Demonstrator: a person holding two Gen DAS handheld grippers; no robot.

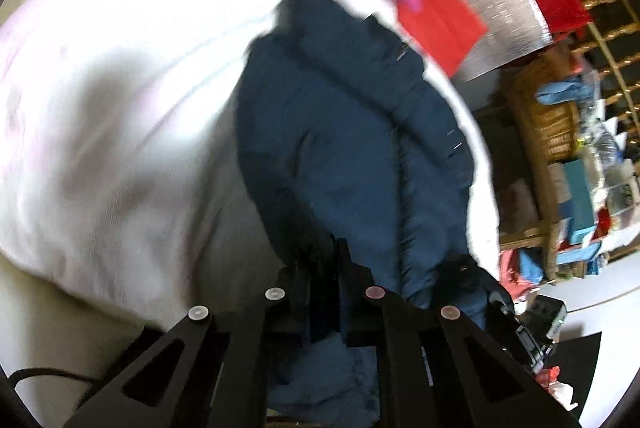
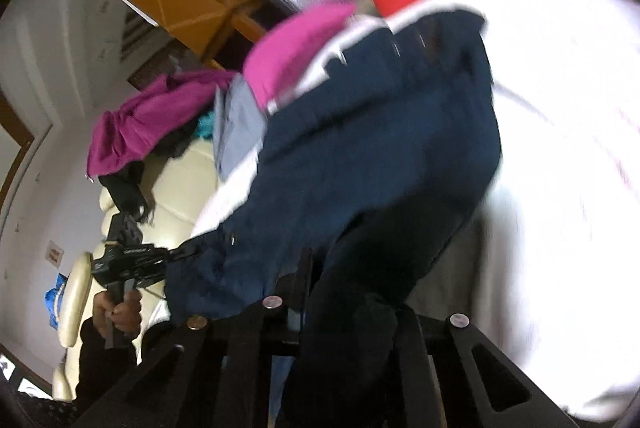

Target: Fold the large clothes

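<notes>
We held the navy garment [image 1: 344, 132] in both grippers at once. In the left wrist view, the left gripper [image 1: 324, 292] had its jaws drawn nearly together on a pinch of navy cloth, and the garment ran straight ahead of those jaws and away, its long axis roughly in line with the fingers, over the white fabric [image 1: 120, 108] beneath it. To the right of the left jaws, close by, a dark shape gripped another bunch of the same edge; we took it for the other tool, though blur kept us from being sure.

In the right wrist view, the right gripper [image 2: 320, 292] was closed on dark folds of the navy garment [image 2: 372, 156], which rose ahead of the jaws and leaned up to the right. The left gripper [image 2: 132, 260] showed to the left of those jaws, clamped on the garment's near corner, a hand [image 2: 120, 312] below it.

We judged both arms equally near, each on one end of the short edge, so the fold would carry that edge forward along the long axis.
</notes>
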